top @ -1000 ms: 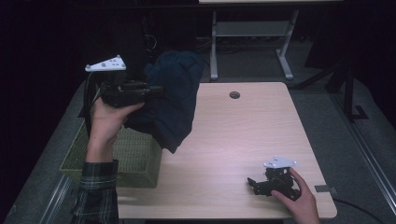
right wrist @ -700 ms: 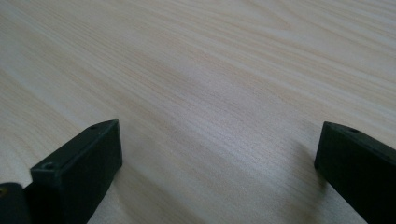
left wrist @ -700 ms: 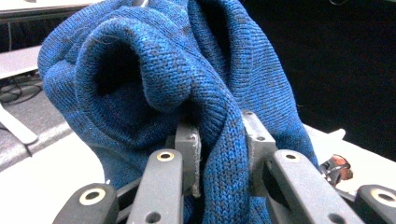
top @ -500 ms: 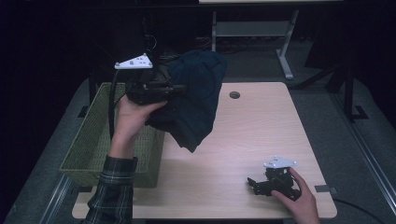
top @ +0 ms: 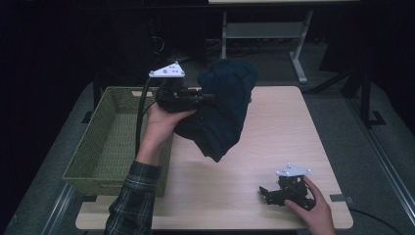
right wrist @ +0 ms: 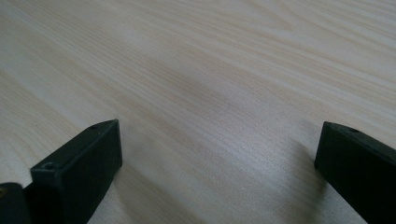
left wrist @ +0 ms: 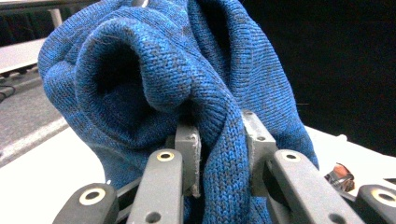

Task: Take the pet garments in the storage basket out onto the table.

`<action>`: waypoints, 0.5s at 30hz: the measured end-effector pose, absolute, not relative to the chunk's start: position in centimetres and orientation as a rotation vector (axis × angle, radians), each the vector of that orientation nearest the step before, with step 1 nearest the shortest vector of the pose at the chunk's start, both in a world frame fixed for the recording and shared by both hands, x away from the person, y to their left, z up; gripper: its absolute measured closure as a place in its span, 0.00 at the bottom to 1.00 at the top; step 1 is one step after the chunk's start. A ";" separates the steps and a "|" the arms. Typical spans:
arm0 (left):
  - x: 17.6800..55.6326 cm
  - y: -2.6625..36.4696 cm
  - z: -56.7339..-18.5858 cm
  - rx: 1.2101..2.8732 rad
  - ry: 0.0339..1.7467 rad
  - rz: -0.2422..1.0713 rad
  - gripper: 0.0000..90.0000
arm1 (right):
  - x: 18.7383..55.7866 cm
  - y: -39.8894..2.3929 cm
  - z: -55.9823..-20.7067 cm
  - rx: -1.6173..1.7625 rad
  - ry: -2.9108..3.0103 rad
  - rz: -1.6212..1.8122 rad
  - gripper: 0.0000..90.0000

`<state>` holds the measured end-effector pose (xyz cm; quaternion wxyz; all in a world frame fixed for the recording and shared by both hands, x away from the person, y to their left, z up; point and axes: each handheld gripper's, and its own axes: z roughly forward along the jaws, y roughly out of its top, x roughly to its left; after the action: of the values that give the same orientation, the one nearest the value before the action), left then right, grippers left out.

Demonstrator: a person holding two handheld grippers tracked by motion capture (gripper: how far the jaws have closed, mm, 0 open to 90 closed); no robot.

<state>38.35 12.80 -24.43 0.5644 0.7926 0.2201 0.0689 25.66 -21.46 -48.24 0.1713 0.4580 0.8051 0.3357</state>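
Observation:
A dark blue knitted garment (top: 222,110) hangs in the air over the left-middle of the wooden table (top: 274,127). My left gripper (top: 208,97) is shut on a bunched fold of it, level and pointing right. In the left gripper view the knit (left wrist: 154,79) is pinched between the two grey pads (left wrist: 189,149) and bulges above them. My right gripper (top: 266,192) rests on the table near the front right, held by a hand, jaws wide apart. In the right gripper view its two black jaws stand far apart over bare wood (right wrist: 219,93), nothing between them.
A green woven basket (top: 110,142) sits at the table's left edge, its inside bare, just left of the hanging garment. A small dark round grommet lies behind the garment's top. A desk frame (top: 264,29) stands beyond the table.
The left hand has carried the garment to the right, from above the basket to over the table's wood. The right gripper has stayed in place.

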 end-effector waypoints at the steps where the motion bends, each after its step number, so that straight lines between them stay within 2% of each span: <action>1: 38.3 12.8 -24.4 1.865 0.518 0.162 0.80 | 25.7 -21.5 -48.2 1.301 2.286 0.953 0.00; 15: 40.0 8.0 -28.3 1.908 0.490 0.133 0.80 | 25.7 -21.5 -48.2 1.298 2.284 0.952 0.00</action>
<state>40.03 8.03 -28.30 0.5508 0.8065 0.2072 0.0563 25.67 -21.46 -48.25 0.1728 0.4575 0.8051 0.3357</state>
